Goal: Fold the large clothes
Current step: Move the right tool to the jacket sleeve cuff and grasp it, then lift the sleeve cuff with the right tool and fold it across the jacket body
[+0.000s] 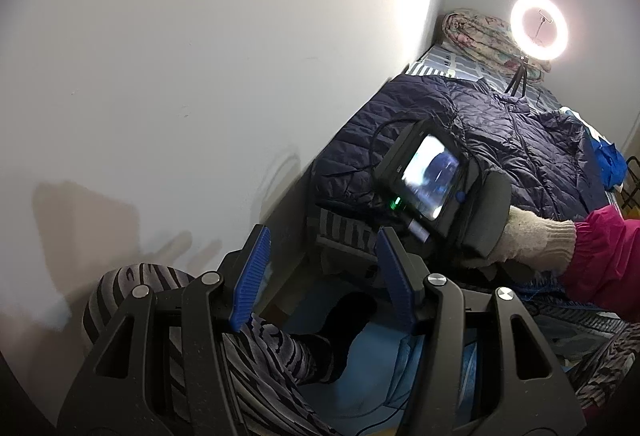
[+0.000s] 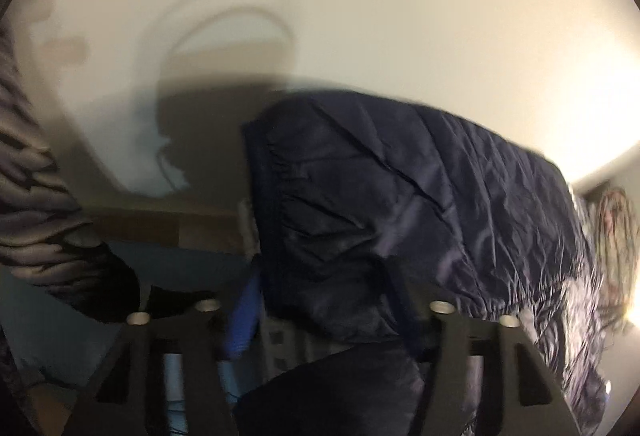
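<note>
A navy quilted jacket (image 1: 500, 140) lies spread over the bed beside the wall. My left gripper (image 1: 322, 236) hangs open short of the bed's near end, with nothing between its blue pads (image 1: 252, 276). A gloved hand (image 1: 528, 236) in a pink sleeve holds the right gripper's screen housing (image 1: 428, 176) down at the jacket's near hem. The right wrist view is blurred. In it the jacket (image 2: 400, 196) bulges up in front, and its gathered hem fills the gap of my right gripper (image 2: 324, 300), reaching from the blue pad (image 2: 242, 320) to the other finger.
A pale wall (image 1: 200, 76) runs along the bed's left side. A lit ring light (image 1: 539, 27) on a small tripod and a rolled floral quilt (image 1: 476, 32) stand at the bed's far end. Blue cloth (image 1: 610, 160) lies at the right edge. Zebra-striped fabric (image 1: 120, 288) is under my left gripper.
</note>
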{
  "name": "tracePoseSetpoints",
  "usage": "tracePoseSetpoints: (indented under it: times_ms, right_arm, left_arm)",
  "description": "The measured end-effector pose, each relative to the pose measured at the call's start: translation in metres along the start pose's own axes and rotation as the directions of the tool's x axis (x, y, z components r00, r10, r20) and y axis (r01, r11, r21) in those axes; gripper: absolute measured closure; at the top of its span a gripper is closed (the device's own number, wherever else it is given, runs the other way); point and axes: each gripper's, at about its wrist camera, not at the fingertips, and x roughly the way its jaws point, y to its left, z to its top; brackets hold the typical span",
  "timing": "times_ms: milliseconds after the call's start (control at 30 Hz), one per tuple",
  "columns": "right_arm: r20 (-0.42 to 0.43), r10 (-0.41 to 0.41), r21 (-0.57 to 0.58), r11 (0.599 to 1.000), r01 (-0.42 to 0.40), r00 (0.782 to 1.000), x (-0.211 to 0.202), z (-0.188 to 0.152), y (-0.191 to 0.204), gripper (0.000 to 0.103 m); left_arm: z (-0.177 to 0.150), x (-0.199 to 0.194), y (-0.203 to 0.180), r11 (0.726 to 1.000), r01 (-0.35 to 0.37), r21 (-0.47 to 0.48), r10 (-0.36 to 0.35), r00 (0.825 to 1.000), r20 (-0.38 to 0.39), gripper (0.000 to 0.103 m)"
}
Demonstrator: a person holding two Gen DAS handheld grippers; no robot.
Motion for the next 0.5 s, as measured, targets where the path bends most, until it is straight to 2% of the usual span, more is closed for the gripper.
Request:
tracePoseSetpoints:
  times_ms: [33, 133, 333, 500]
  right_arm:
    - [0.003, 0.02, 0.027, 0.999, -0.02, 1.0, -0.002, 0.001, -0.007, 0.065]
    - [0.01, 0.088, 0.1, 0.991, -0.089, 0.996, -0.01, 0.002, -0.027, 0.075]
    - [0.041, 0.202, 0.221, 0.953, -0.206, 0.978, -0.013, -0.002, -0.052, 0.086]
    - [0.055, 0.224, 0.246, 0.942, -0.23, 0.973, -0.018, -0.005, -0.067, 0.091]
  left_arm:
    - [0.0, 0.0, 0.001, 1.0, 0.001, -0.002, -0.001, 1.0, 0.0, 0.045]
    - [0.0, 0.001, 0.0, 1.0, 0.004, -0.001, -0.004, 1.0, 0.001, 0.045]
    - [0.0, 0.001, -0.001, 1.0, 0.008, 0.012, -0.008, 1.0, -0.003, 0.045]
    - [0.001, 0.003, -0.005, 0.999, 0.005, 0.032, -0.005, 1.0, -0.014, 0.045]
